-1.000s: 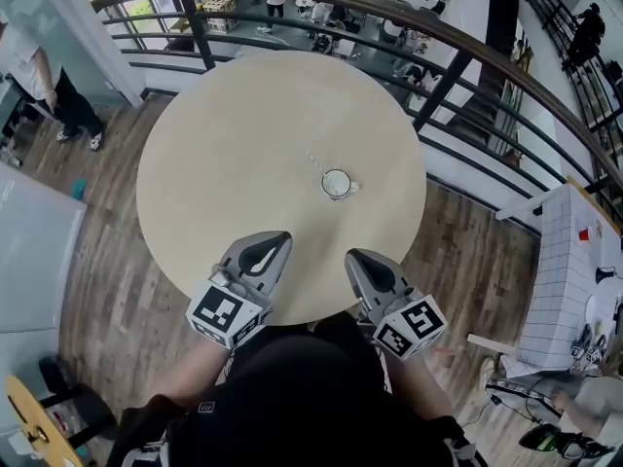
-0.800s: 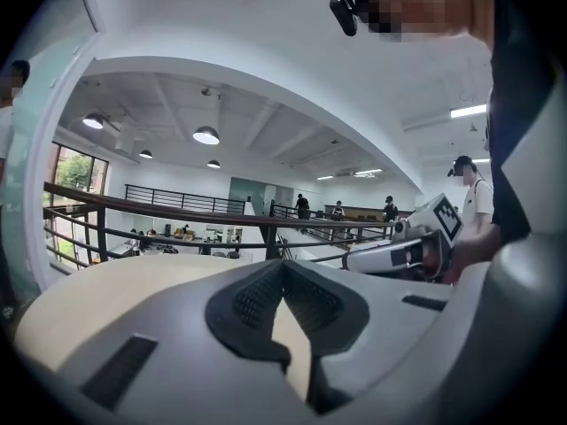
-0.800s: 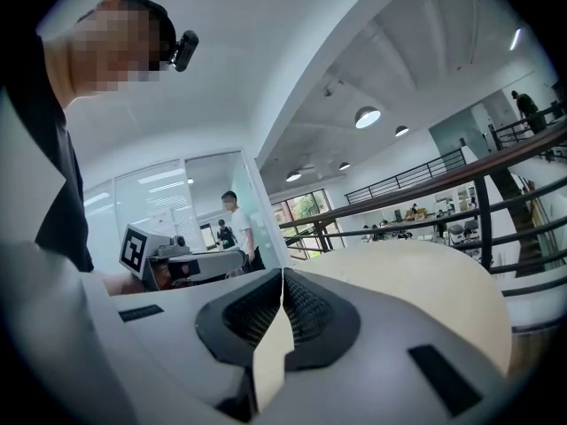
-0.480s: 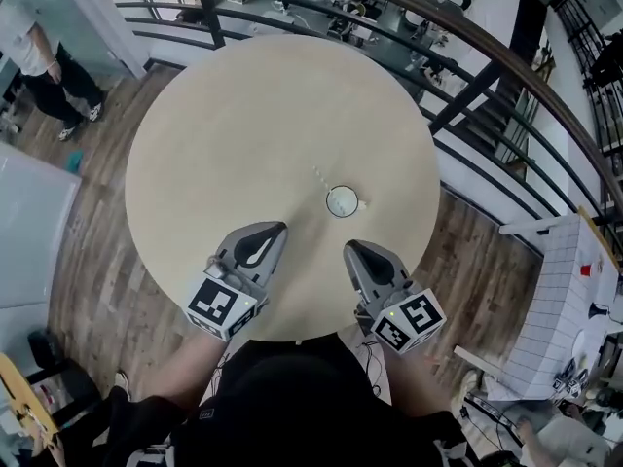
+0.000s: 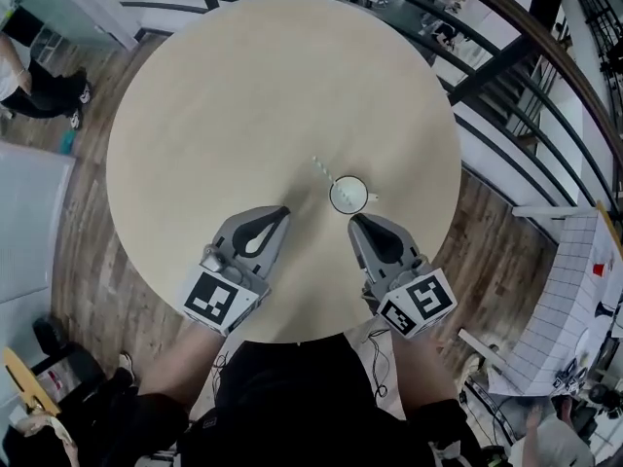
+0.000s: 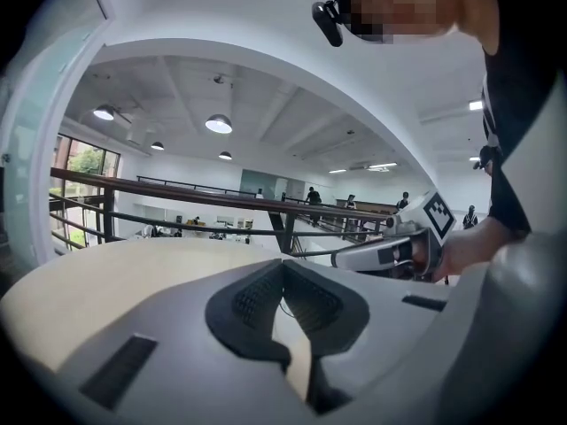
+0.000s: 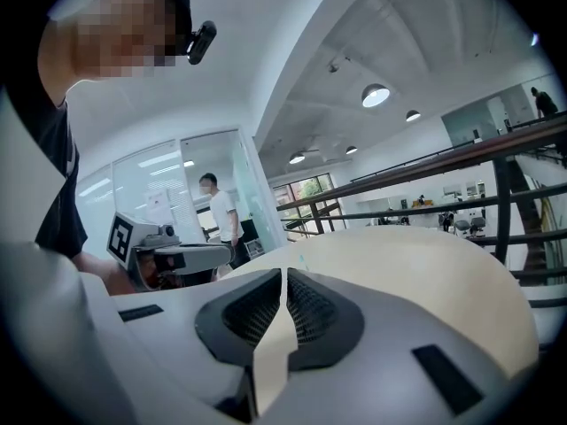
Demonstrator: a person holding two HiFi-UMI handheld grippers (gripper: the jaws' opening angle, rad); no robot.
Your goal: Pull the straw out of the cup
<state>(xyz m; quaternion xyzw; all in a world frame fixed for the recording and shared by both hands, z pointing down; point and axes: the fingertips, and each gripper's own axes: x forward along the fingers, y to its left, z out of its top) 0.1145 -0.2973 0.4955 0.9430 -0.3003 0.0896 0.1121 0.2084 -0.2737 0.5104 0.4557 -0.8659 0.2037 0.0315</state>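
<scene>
A small white cup (image 5: 348, 194) stands on the round beige table (image 5: 214, 115), right of its middle. A thin pale straw (image 5: 320, 167) leans out of the cup toward the upper left. My left gripper (image 5: 283, 210) hovers over the table's near part, left of the cup, its jaws shut and empty. My right gripper (image 5: 353, 219) is just in front of the cup, also shut with nothing between its pads. In the left gripper view my left gripper (image 6: 283, 264) has its tips meeting, and in the right gripper view my right gripper (image 7: 283, 274) hides the cup.
A dark metal railing (image 5: 506, 56) curves round the table's far and right side above a lower floor. A person (image 5: 34, 86) stands at the far left on the wooden floor. A white tiled table (image 5: 574, 290) is at the right.
Both grippers have moved forward over the table and lower, closing in on the cup. The cup and table now lie nearer in the head view. Both pairs of jaws stayed shut.
</scene>
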